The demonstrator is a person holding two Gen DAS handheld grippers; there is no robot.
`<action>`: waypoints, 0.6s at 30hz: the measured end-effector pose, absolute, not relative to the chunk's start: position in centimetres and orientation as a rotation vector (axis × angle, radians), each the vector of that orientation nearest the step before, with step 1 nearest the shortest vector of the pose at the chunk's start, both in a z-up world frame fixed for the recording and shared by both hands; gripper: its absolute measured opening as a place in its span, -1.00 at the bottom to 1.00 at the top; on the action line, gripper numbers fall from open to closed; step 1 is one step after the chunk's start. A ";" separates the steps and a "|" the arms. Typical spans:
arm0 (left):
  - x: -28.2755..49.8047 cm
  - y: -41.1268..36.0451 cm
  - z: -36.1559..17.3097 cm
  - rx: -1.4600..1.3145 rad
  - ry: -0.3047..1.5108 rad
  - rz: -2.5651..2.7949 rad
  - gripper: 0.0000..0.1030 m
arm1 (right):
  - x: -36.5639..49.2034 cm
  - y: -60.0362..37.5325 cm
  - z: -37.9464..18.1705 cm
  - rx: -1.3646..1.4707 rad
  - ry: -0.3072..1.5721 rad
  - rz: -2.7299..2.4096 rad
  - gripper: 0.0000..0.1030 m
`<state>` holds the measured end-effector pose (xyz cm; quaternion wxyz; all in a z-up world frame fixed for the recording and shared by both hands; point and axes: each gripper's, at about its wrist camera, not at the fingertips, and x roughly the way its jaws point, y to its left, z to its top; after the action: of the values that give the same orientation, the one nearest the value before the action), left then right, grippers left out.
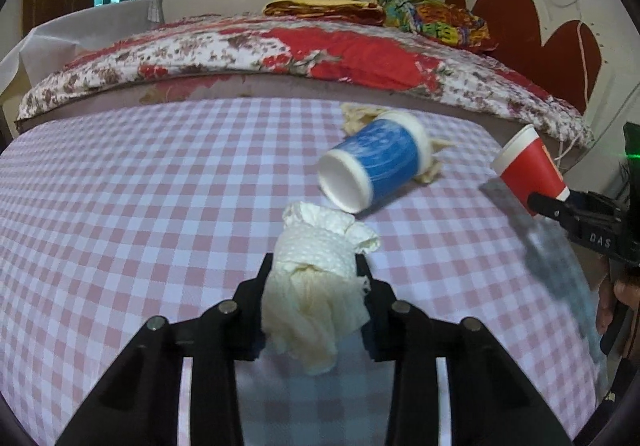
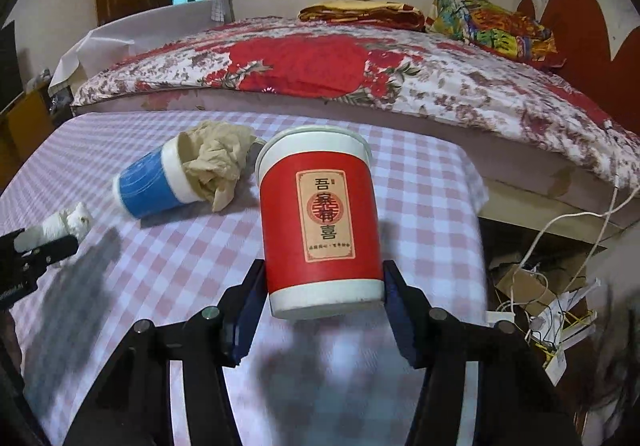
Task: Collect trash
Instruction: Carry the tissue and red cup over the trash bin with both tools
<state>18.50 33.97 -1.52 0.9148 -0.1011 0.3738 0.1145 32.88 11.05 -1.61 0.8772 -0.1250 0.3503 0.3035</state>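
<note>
Tissue wad (image 1: 316,266) pinched in left tool (image 1: 314,266); right tool (image 2: 324,282) clamps red cup (image 2: 320,222).

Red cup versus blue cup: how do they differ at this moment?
The red cup is clamped upright between the right gripper's fingers, off the checked cloth; the blue cup lies on its side on that cloth, untouched. The red cup carries a printed label with characters; the blue cup shows only a faint pattern. Crumpled beige paper sits at the blue cup's mouth; none at the red cup's. Both are paper cups with white rims.
</note>
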 end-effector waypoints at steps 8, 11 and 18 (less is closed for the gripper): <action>16.7 29.1 0.2 -0.180 0.735 0.172 -0.27 | 28.2 5.6 0.2 -0.230 0.683 0.629 0.13; 16.0 27.1 0.6 -0.159 0.727 0.140 -0.27 | 26.4 3.3 0.6 -0.209 0.673 0.618 0.13; 14.6 22.9 1.7 -0.136 0.710 0.059 -0.27 | 22.3 -2.3 1.2 -0.191 0.651 0.555 0.13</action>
<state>14.63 22.93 1.71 0.9349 -0.0664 0.3475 0.0290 22.34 -2.26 1.17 0.9055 -0.0923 0.3151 0.2687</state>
